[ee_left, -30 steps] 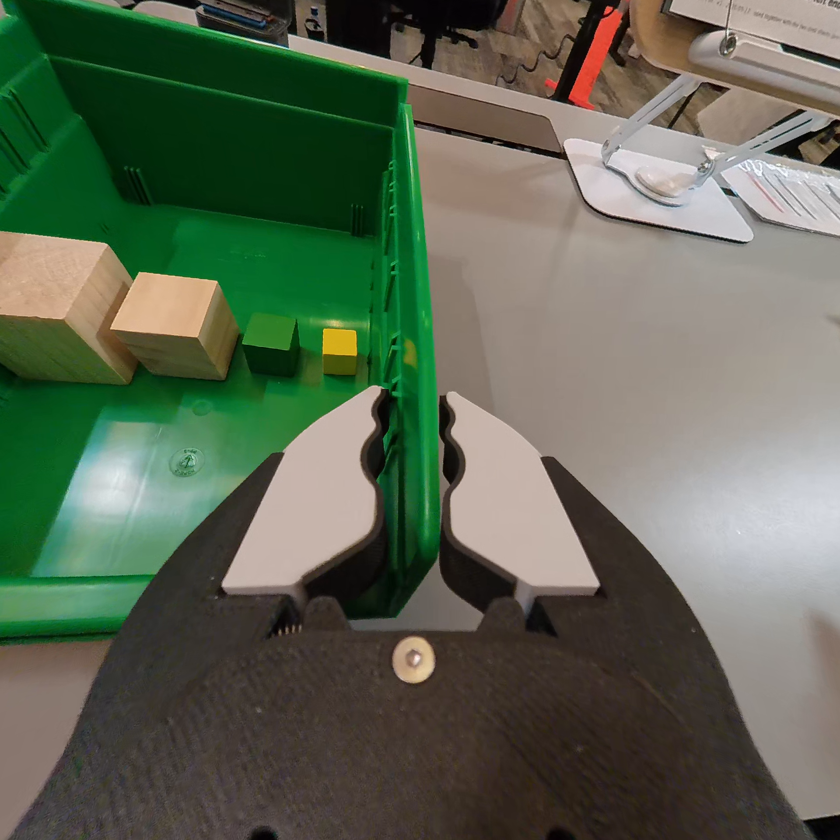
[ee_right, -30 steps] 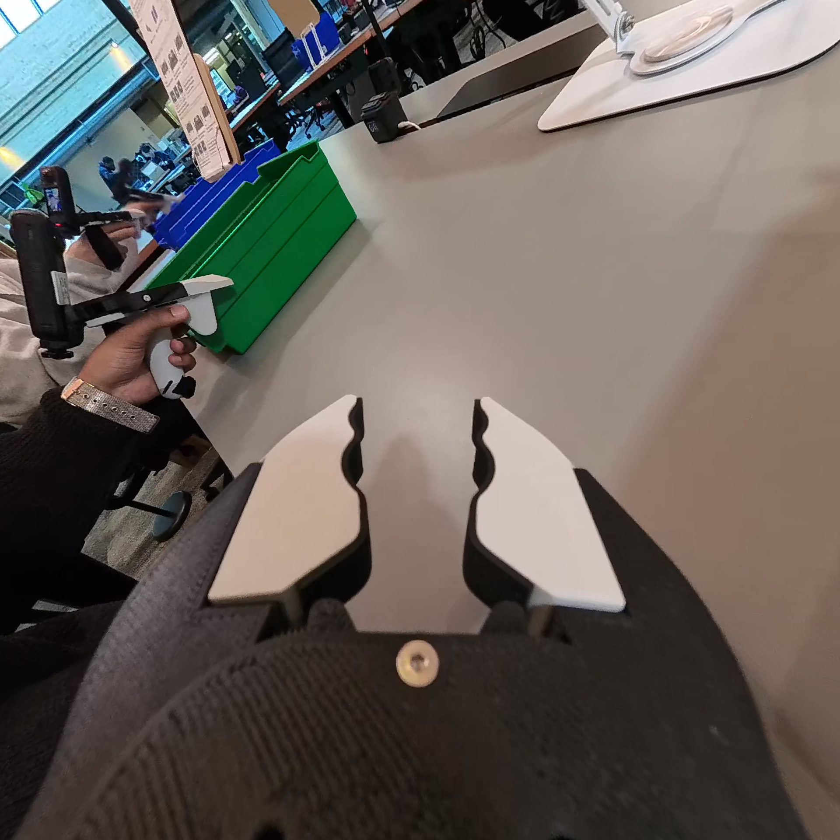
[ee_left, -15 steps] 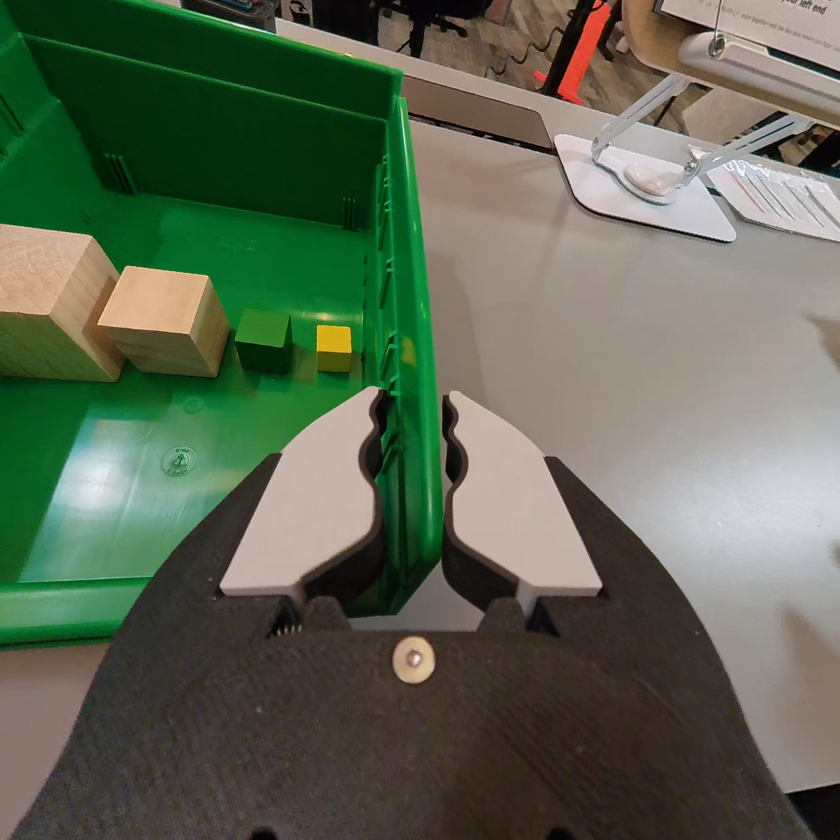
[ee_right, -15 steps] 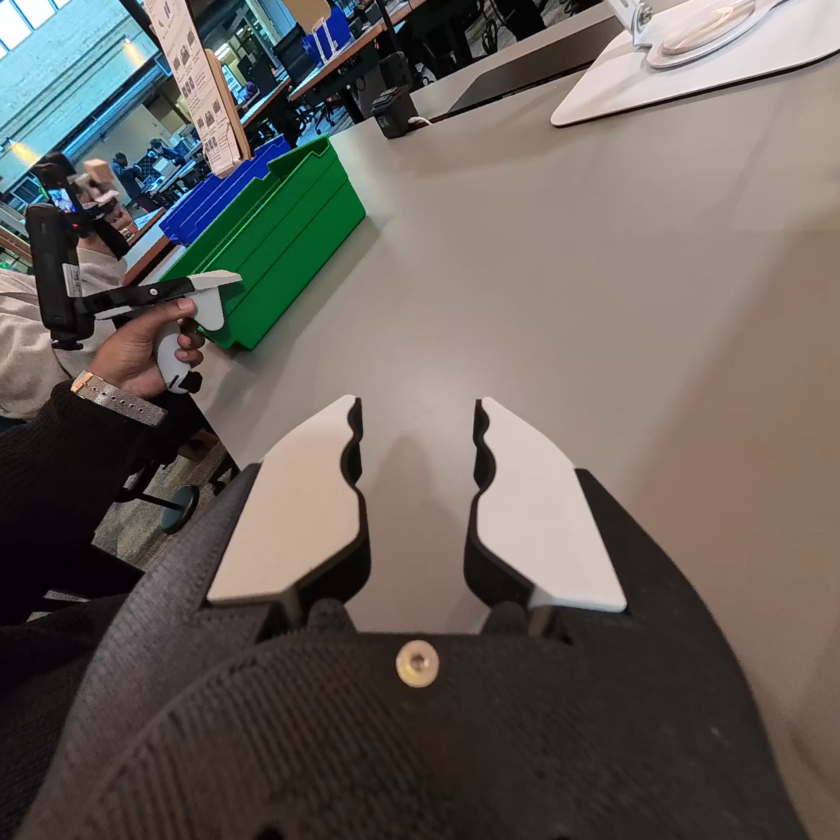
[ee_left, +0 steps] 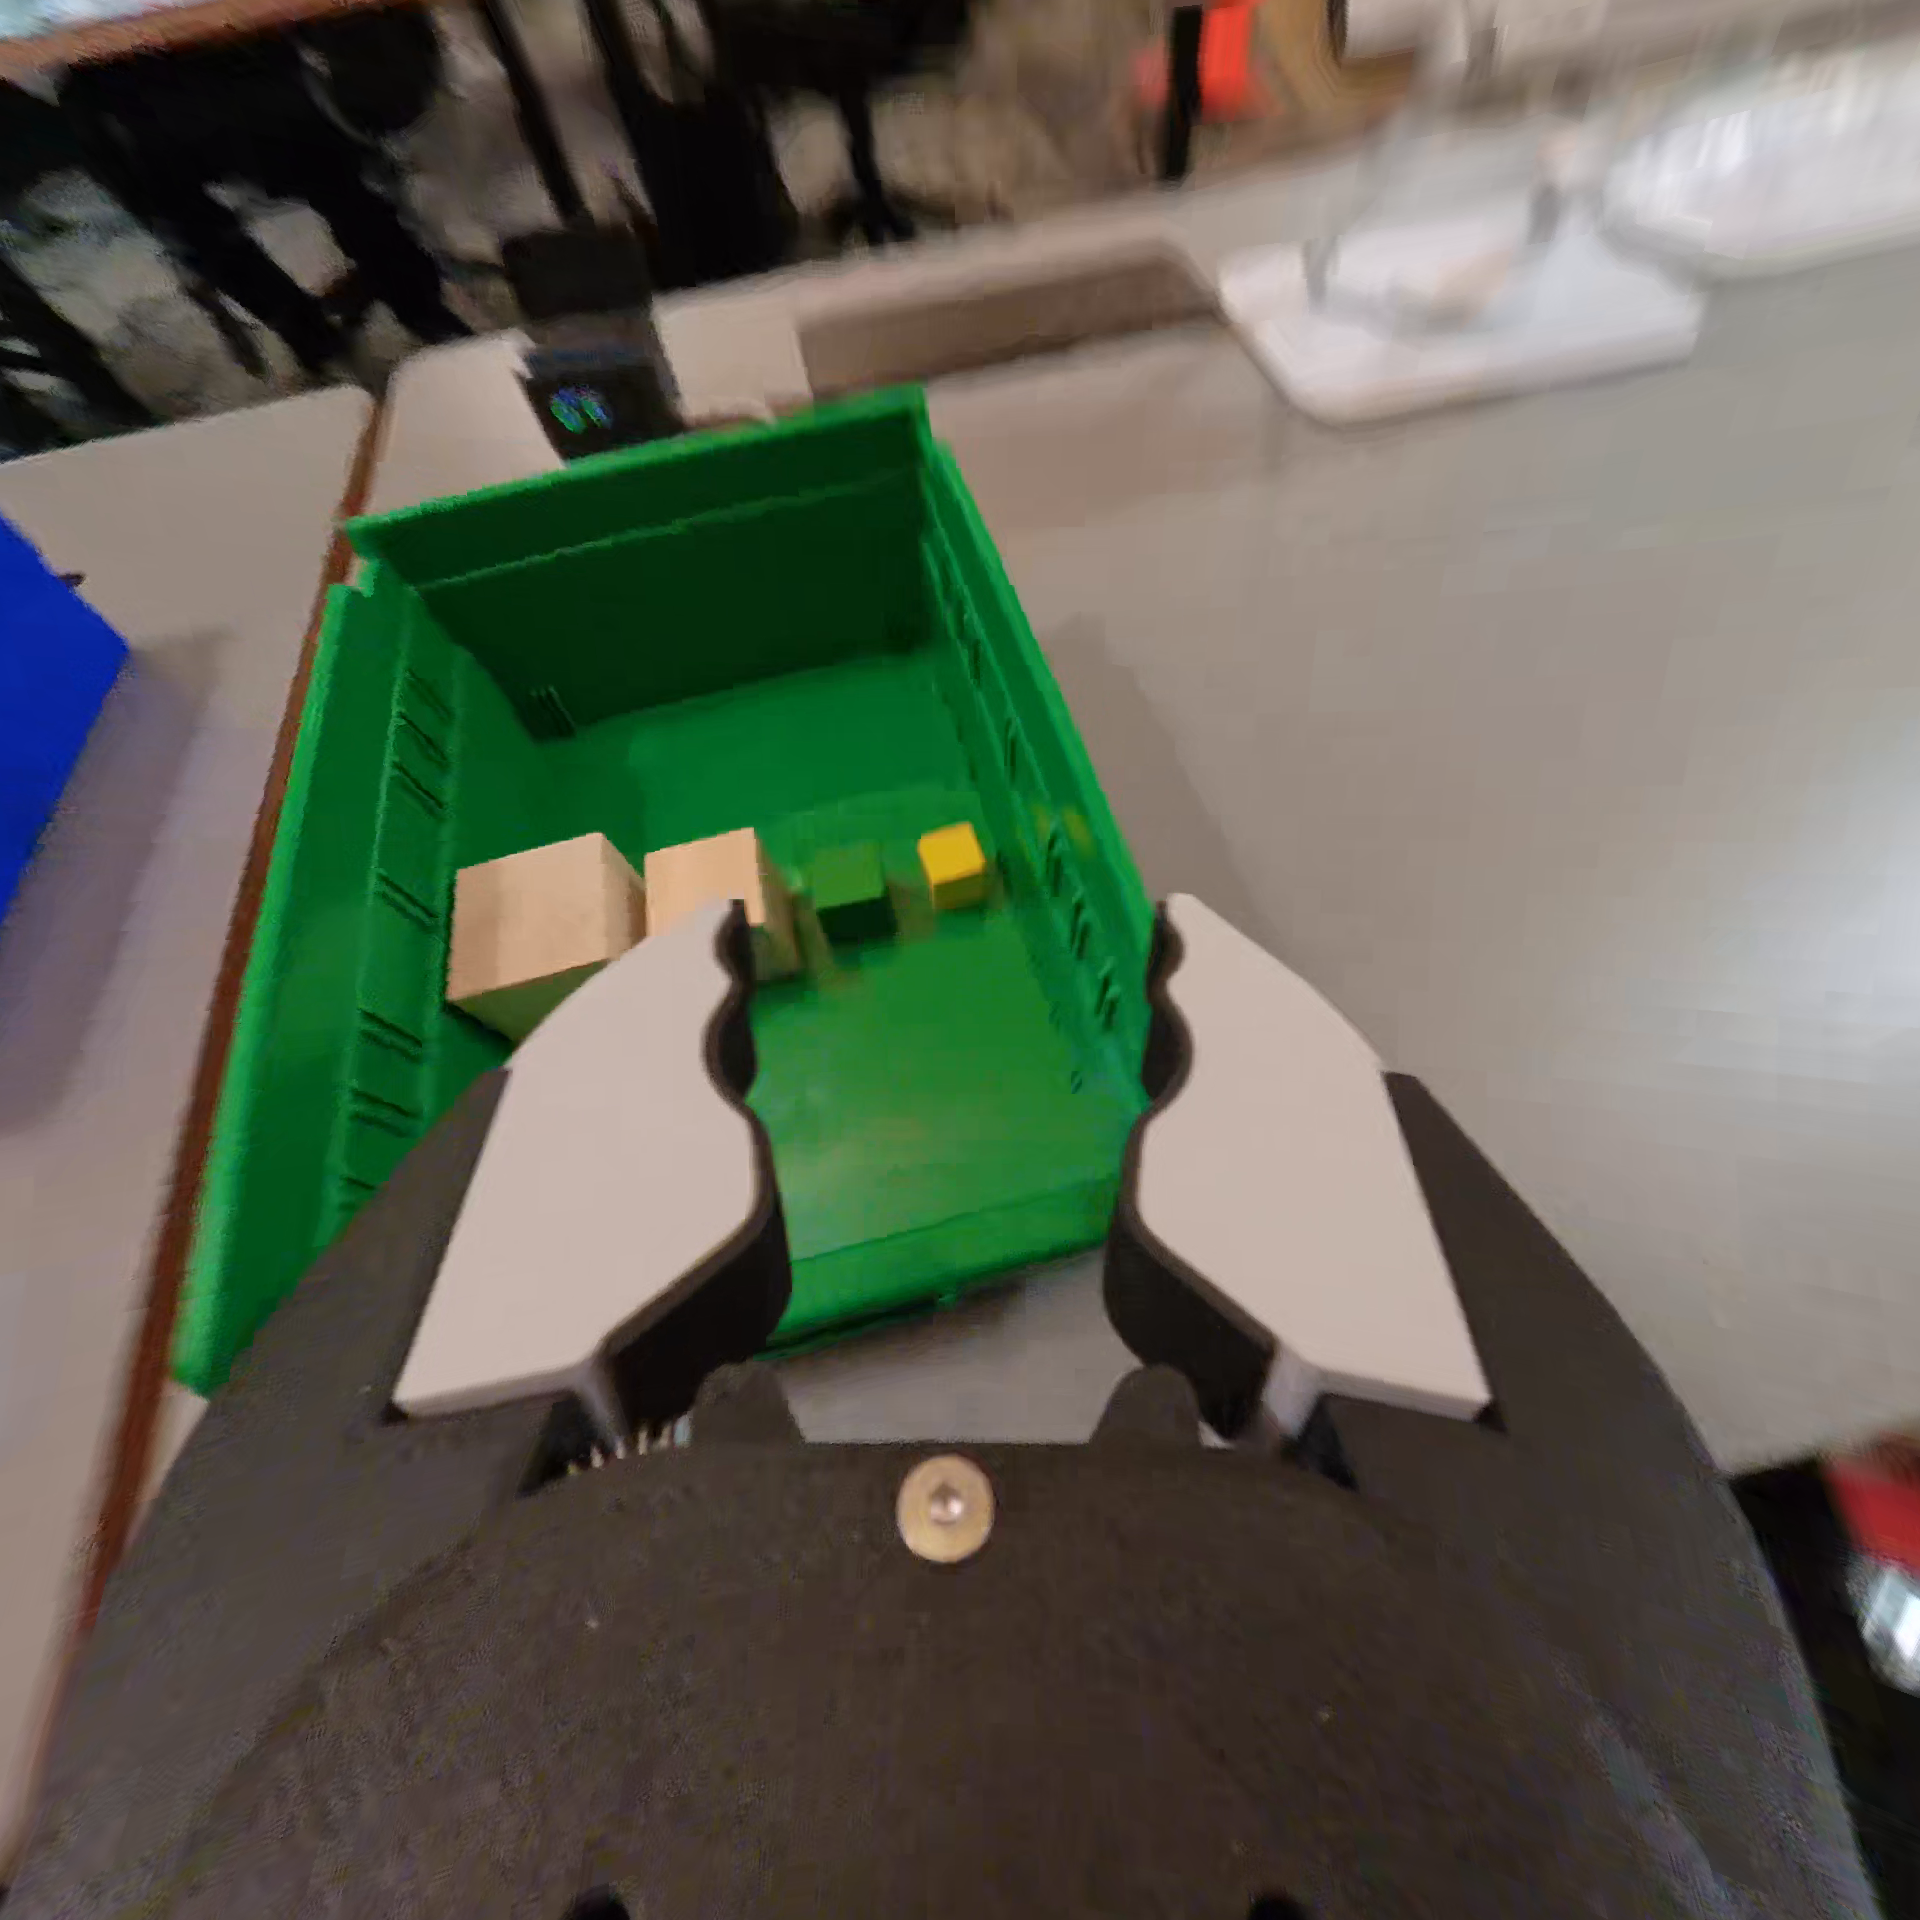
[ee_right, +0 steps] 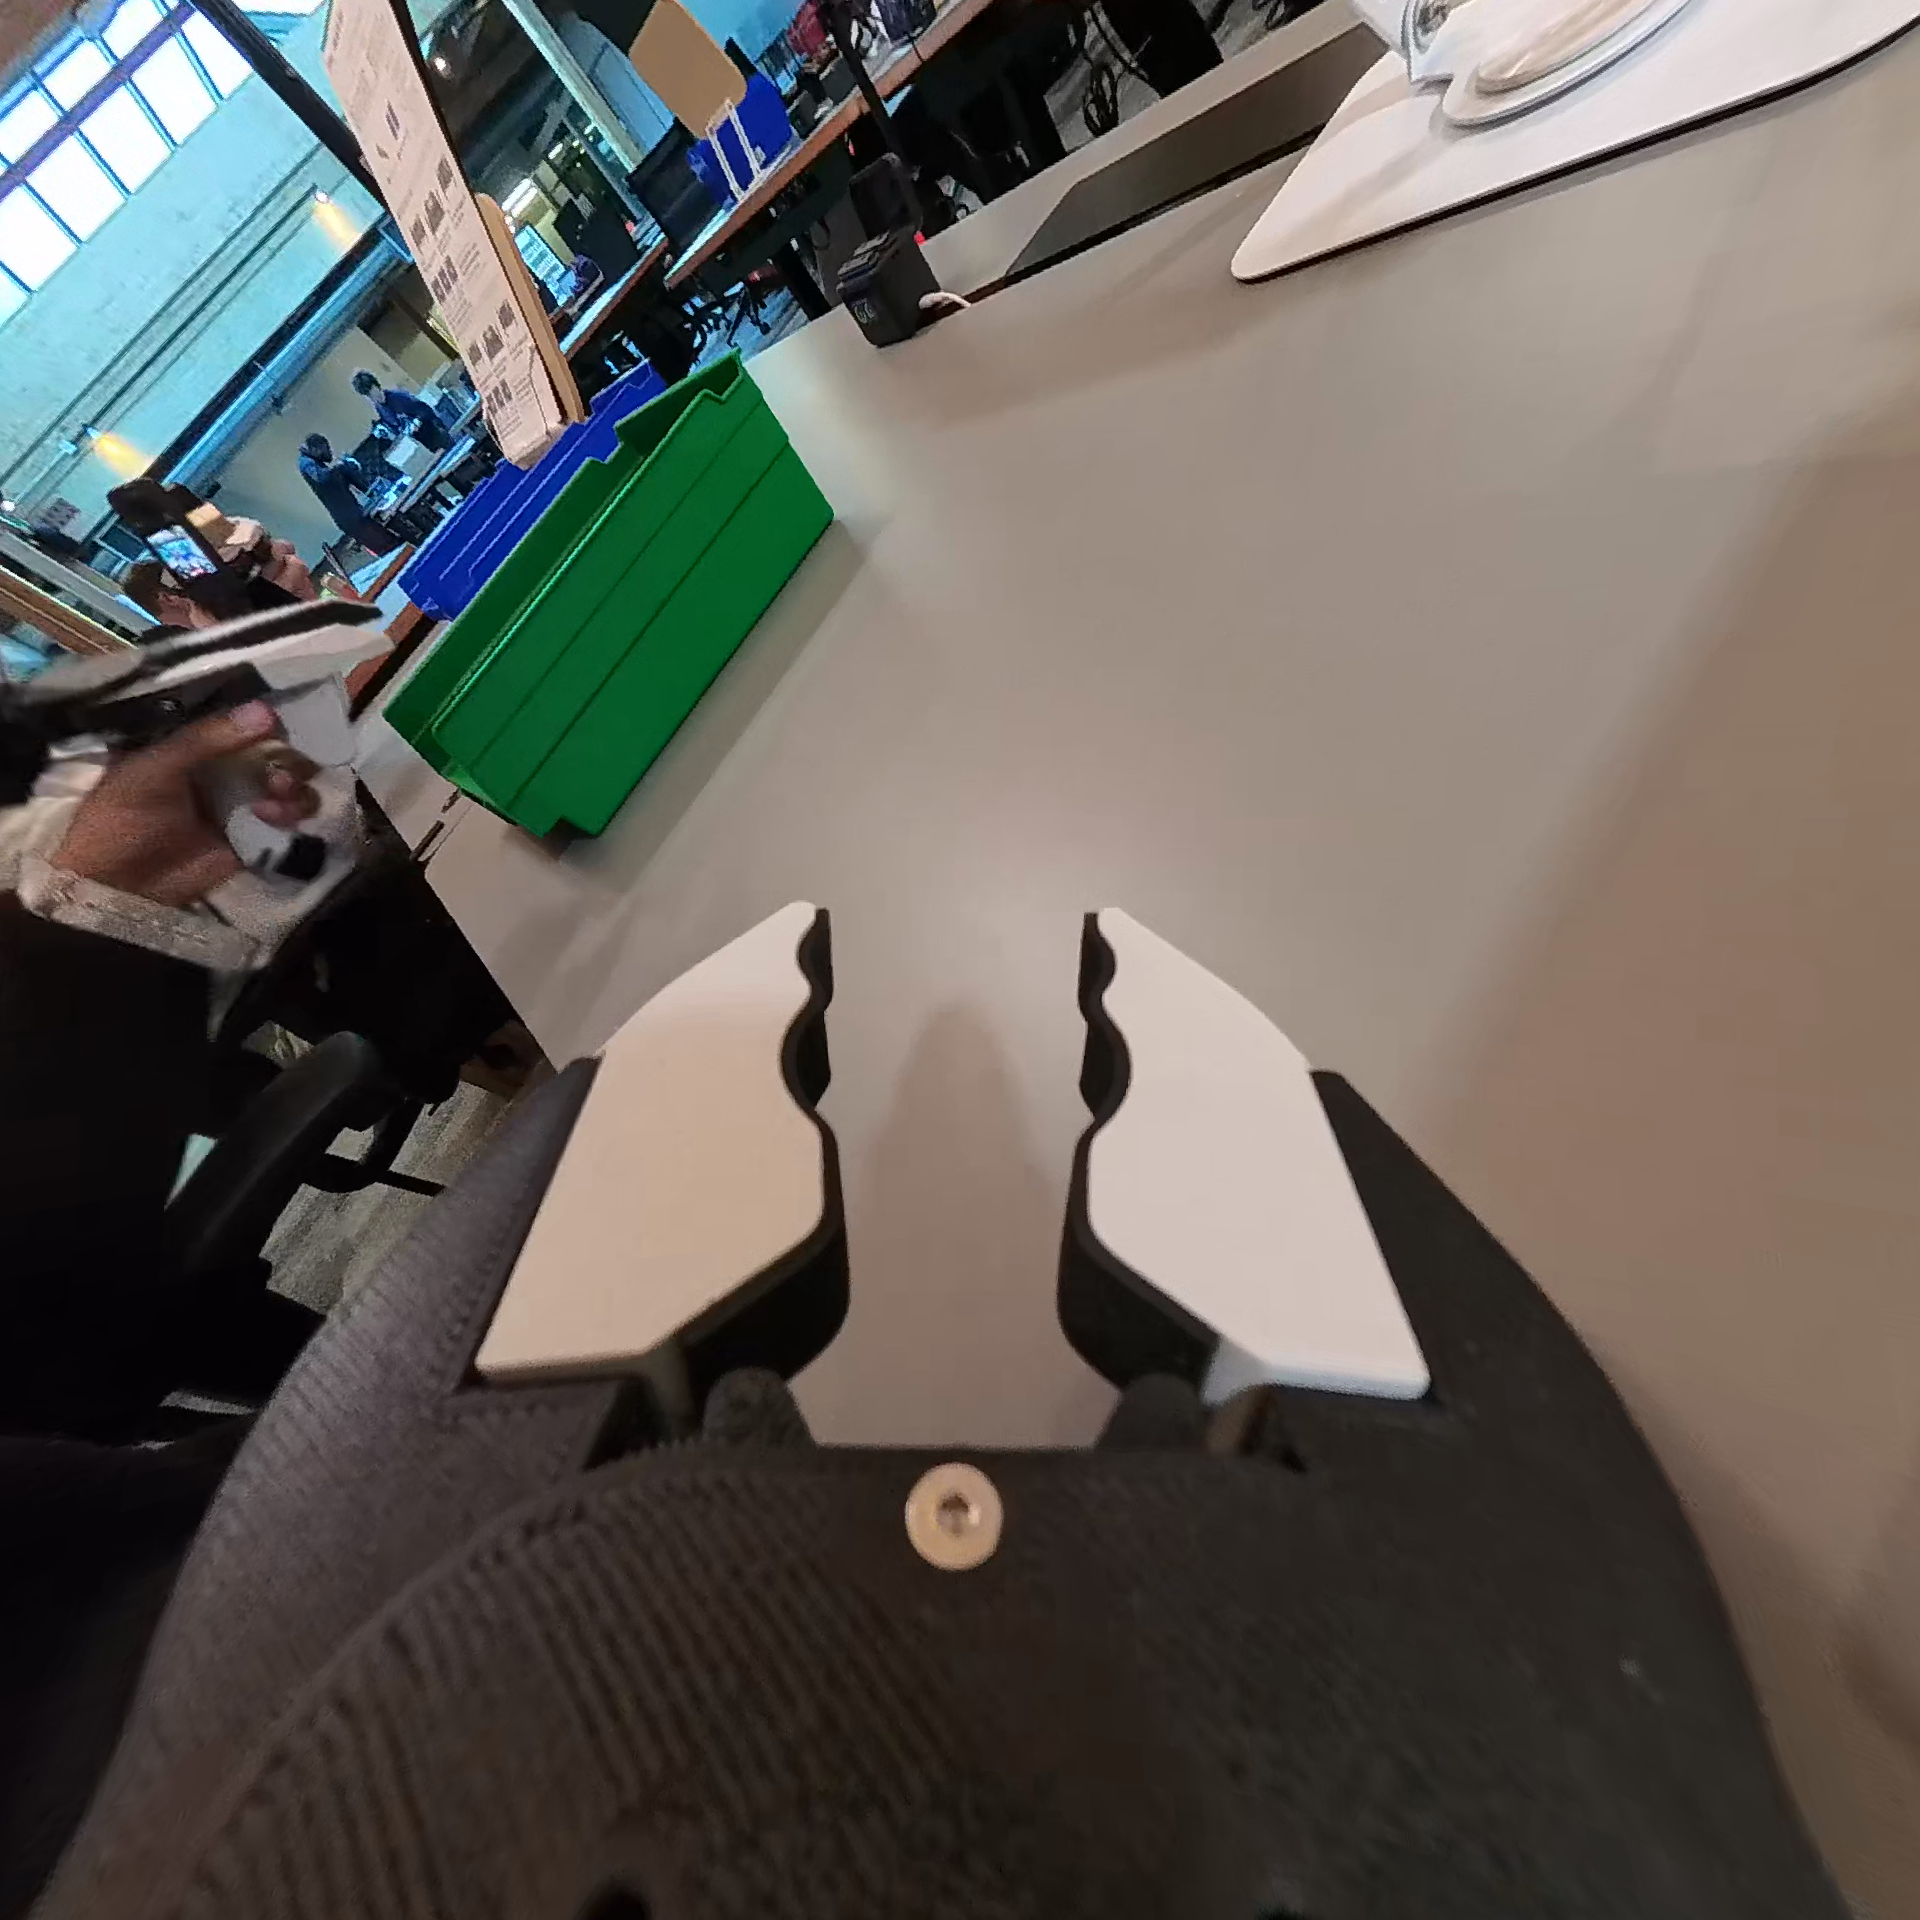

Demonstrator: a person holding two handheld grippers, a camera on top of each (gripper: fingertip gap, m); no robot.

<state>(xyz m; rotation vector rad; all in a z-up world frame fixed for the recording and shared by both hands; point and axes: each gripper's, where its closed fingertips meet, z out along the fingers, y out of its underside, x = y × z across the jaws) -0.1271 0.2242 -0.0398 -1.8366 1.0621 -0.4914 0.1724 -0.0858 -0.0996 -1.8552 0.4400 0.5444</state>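
My left gripper [ee_left: 945, 914] is open and empty, held above and in front of a green bin [ee_left: 665, 592]; this view is blurred. In the bin two wooden blocks, a larger [ee_left: 530, 925] and a smaller [ee_left: 701, 873], stand in a row with a small green cube [ee_left: 850, 883] and a small yellow cube [ee_left: 951, 862]. My right gripper [ee_right: 953, 920] is open and empty, low over the bare grey table [ee_right: 1351, 623]. The right wrist view shows the green bin [ee_right: 623, 613] far off at the left, and the left gripper [ee_right: 301, 644] in a hand, apart from the bin.
A blue bin [ee_left: 42, 707] lies left of the green one, also in the right wrist view [ee_right: 499, 509]. A small black device [ee_left: 592, 384] stands behind the green bin. A white stand base [ee_right: 1558, 135] sits at the far right. The table's edge runs along the left.
My left gripper has let go of the green bin's right wall, opened wide and pulled back and up. The right gripper has hardly moved.
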